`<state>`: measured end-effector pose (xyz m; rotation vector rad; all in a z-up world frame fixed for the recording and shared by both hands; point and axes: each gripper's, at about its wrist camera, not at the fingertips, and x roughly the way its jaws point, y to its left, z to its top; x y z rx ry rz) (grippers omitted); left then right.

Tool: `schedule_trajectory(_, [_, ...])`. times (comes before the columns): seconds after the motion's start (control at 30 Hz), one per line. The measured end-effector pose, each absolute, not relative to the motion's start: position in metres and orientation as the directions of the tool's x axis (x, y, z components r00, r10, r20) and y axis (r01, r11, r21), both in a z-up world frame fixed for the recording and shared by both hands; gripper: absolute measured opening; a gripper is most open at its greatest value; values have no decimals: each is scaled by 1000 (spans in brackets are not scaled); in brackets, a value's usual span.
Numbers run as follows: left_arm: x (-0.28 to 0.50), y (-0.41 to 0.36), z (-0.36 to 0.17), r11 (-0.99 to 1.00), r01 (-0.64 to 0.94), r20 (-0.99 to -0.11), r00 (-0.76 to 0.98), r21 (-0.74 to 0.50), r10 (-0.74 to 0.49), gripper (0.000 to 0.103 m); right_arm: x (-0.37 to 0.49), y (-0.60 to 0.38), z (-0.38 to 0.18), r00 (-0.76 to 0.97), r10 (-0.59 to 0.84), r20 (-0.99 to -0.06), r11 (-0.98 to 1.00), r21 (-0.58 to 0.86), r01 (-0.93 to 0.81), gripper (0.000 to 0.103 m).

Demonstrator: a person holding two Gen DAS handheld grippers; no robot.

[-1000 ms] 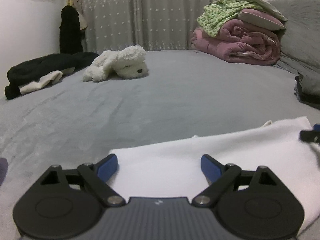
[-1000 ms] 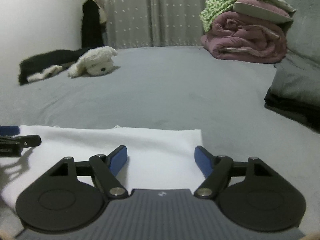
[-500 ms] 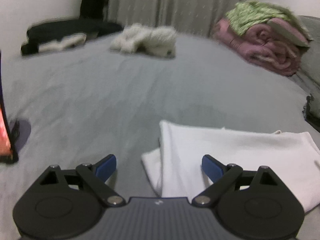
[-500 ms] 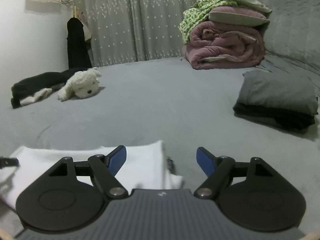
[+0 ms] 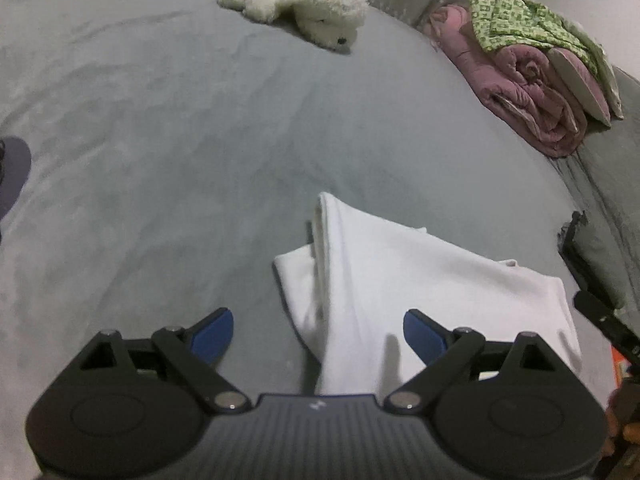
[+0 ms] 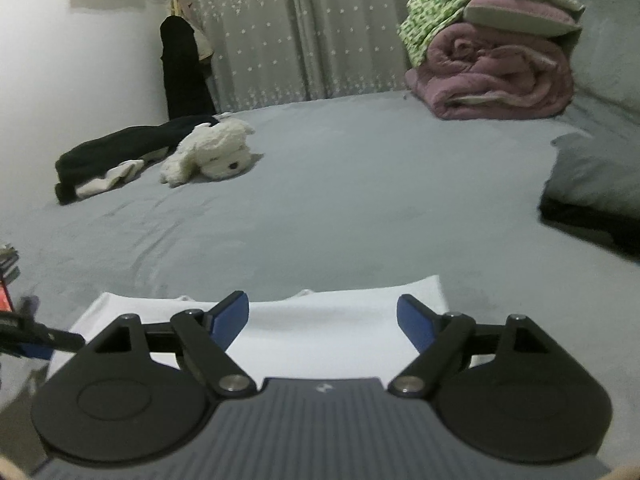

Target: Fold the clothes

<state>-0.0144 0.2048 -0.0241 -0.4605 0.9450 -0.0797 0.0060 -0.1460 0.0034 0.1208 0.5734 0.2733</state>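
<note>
A white garment (image 5: 400,280) lies folded on the grey bed cover (image 5: 180,140), near the front edge of the bed and close under both grippers. In the left wrist view its left end is doubled over, so that a thick fold edge stands up a little and a lower layer sticks out beside it. In the right wrist view the same garment (image 6: 320,328) looks flat and almost rectangular.

The left gripper (image 5: 318,332) has its blue fingers spread wide. The left part of the garment is seen between them, but the pads do not press on it. The right gripper (image 6: 322,316) is above the right part of the garment, and its jaws are opening; nothing is pinched between them. At the left edge of the right wrist view a dark part of the other gripper shows, but it is too blurred to tell more.

Farther back on the bed lies a white plush dog (image 6: 212,156), just beside a black garment (image 6: 120,152) with a light piece of cloth on it. At the far right a rolled pink blanket (image 6: 492,76) carries a green patterned cloth (image 6: 440,28). A grey pillow (image 6: 596,172) rests on something dark at the right side. A starred curtain (image 6: 320,28) hangs behind the bed.
</note>
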Motion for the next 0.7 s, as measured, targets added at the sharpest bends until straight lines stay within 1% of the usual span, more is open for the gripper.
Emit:
schedule_trajectory(0.13, [-14, 213, -28, 873, -132, -756, 572, -469, -320, 89, 10, -134, 2, 775, 335, -535, 941, 227, -249, 84])
schedule_trajectory(0.3, [-14, 215, -33, 849, -122, -746, 552, -514, -372, 81, 10, -117, 6, 758, 376, -533, 927, 232, -296, 84])
schedule_trajectory(0.43, [-14, 209, -36, 822, -102, -729, 532, -561, -431, 78, 11, -109, 6, 746, 395, -536, 919, 237, -316, 84])
schedule_trajectory(0.57, [-14, 201, -39, 808, -89, -718, 523, -582, -460, 75, 15, -105, 4, 732, 409, -546, 913, 250, -324, 84])
schedule_trajectory(0.63, [-15, 196, -39, 817, -84, -720, 529, -571, -449, 68, 14, -103, 4, 724, 416, -551, 909, 254, -330, 84])
schedule_trajectory(0.67, [-15, 194, -40, 820, -86, -721, 533, -565, -442, 56, 14, -102, 3, 719, 420, -553, 907, 256, -333, 84])
schedule_trajectory(0.7, [-16, 193, -40, 822, -91, -723, 537, -562, -434, 50, 15, -101, 3, 715, 424, -556, 906, 259, -336, 84])
